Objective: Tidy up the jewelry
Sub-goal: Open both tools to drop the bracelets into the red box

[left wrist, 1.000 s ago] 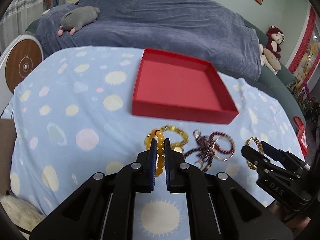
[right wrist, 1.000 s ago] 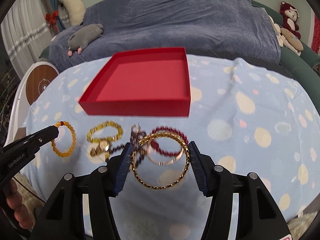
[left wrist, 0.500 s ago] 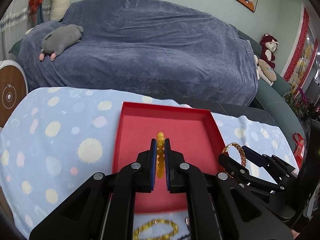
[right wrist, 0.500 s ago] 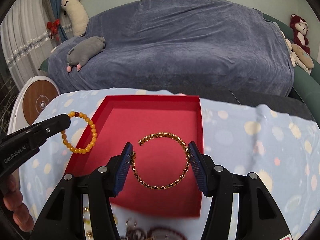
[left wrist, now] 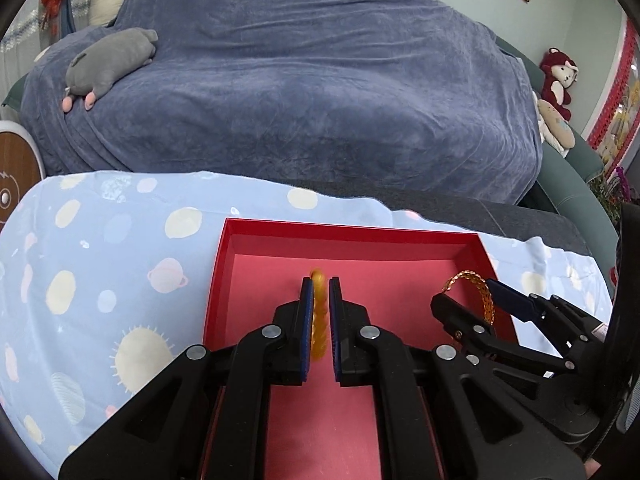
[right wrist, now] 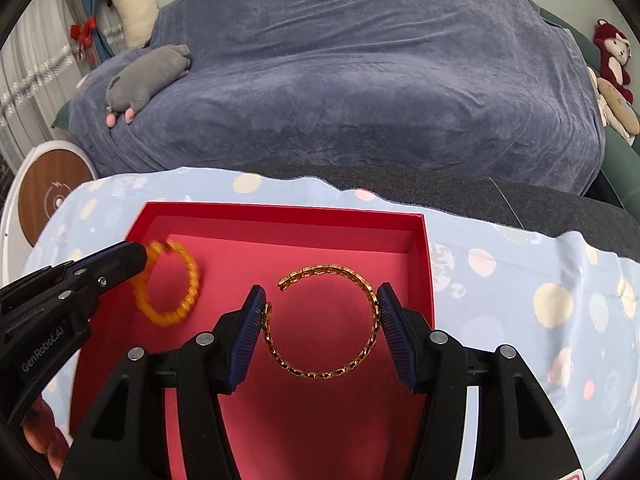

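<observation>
Now both pieces of jewelry are held above the red tray [right wrist: 422, 264], while one second ago they were still being lifted from the pile on the blue dotted cloth [left wrist: 100, 248], in front of the tray. So the carrying part is judged to be nearly done, and only the release into the tray is left.

The amber bead bracelet [right wrist: 170, 284] is pinched between the blue pads of the left gripper [left wrist: 320, 300]; these jaws are just beginning to open, with the beads still between them. In both views the bracelet is blurred, so it may already be swinging or slipping. The gold chain bangle [right wrist: 324, 320] is gripped across its width by the right gripper [right wrist: 320, 312], with both pads pressed on its sides.

The tray is a shallow square box with low walls and a matte floor, which seems to be of card. The beads are round, smooth and translucent orange. The bangle is a flat ring of woven metal links, shiny, with a gap at its far-left side. The cloth is thin and lies with soft wrinkles.
</observation>
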`<state>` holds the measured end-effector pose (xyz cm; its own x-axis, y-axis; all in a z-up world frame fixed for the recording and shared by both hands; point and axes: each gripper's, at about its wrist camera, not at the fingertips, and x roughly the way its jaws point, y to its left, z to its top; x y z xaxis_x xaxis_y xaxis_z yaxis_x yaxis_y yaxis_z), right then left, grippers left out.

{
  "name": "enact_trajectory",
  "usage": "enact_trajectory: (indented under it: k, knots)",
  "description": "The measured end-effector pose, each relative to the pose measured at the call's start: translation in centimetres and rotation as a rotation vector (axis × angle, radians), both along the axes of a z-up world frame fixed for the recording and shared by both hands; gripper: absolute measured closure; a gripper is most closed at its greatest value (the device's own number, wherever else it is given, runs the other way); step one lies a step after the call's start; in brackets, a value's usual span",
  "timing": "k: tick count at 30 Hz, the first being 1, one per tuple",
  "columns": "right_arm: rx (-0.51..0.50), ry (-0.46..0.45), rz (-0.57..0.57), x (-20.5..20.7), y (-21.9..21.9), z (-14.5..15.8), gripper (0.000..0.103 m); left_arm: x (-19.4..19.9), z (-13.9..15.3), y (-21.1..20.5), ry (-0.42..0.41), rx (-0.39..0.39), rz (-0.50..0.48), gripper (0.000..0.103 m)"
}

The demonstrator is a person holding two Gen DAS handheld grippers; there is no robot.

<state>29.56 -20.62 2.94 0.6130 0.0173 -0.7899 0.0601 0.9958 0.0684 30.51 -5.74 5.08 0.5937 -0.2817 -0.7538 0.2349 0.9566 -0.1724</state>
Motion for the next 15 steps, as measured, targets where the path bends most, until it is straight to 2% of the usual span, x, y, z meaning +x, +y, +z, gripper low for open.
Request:
enact_trajectory:
  k: [2,4,10,12,15]
  knots:
    - [-0.022,-0.001,-0.009,0.0,-0.1,-0.1,0.040,0.3,-0.1,0.3,-0.006,-0.002,0.032,0.065]
    - [-0.033,-0.020,-0.015,-0.4,-0.2,0.2,0.037,-0.2,0.4,0.8,-0.048,0.002,0.060,0.053]
    - [0.020,-0.072,-0.028,-3.6,-1.5,2.3,0.036,-1.7,1.6,2.0,-0.060,-0.003,0.055,0.052]
    - [0.018,-0.089,-0.026,-5.1,-1.6,3.1,0.036,-3.0,2.3,2.4,-0.074,0.002,0.051,0.052]
    - [0.017,-0.117,-0.017,-8.4,-1.8,4.5,0.036,-5.8,3.2,2.9,-0.099,0.021,0.034,0.047]
